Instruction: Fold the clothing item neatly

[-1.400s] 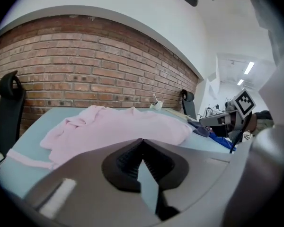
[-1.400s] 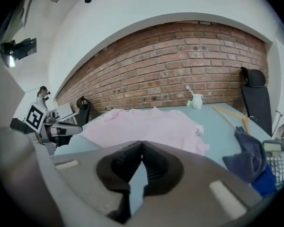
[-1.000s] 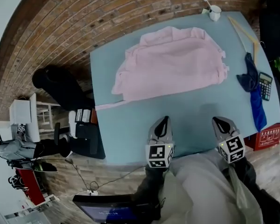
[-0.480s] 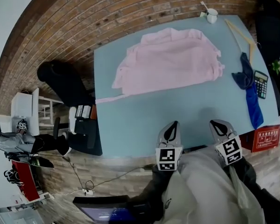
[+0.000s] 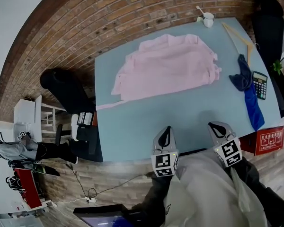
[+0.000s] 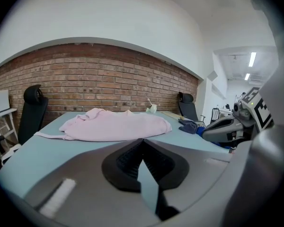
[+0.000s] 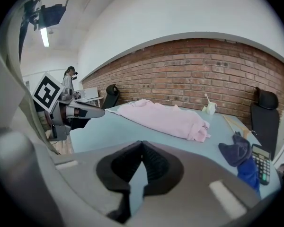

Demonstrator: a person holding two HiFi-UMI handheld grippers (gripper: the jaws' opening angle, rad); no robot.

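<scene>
A pink garment (image 5: 165, 67) lies crumpled across the far half of the pale blue table (image 5: 146, 122), a thin strap trailing off its left corner. It also shows in the left gripper view as the pink garment (image 6: 116, 126) and in the right gripper view as the pink garment (image 7: 168, 118). My left gripper (image 5: 165, 130) hovers at the table's near edge, jaws shut and empty. My right gripper (image 5: 217, 126) sits beside it to the right, also shut on nothing. Both are well short of the garment.
A blue cloth (image 5: 248, 91) lies at the table's right side with a calculator (image 5: 259, 84) beside it. A wooden hanger (image 5: 236, 34) and a white cup (image 5: 208, 19) sit at the far right corner. Black chairs (image 5: 61, 86) stand left of the table; a red box (image 5: 267, 140) sits right.
Both grippers stayed shut near the table's front edge, shifting only slightly. The head view swung a little, so the table and garment sit slightly further left and up.
</scene>
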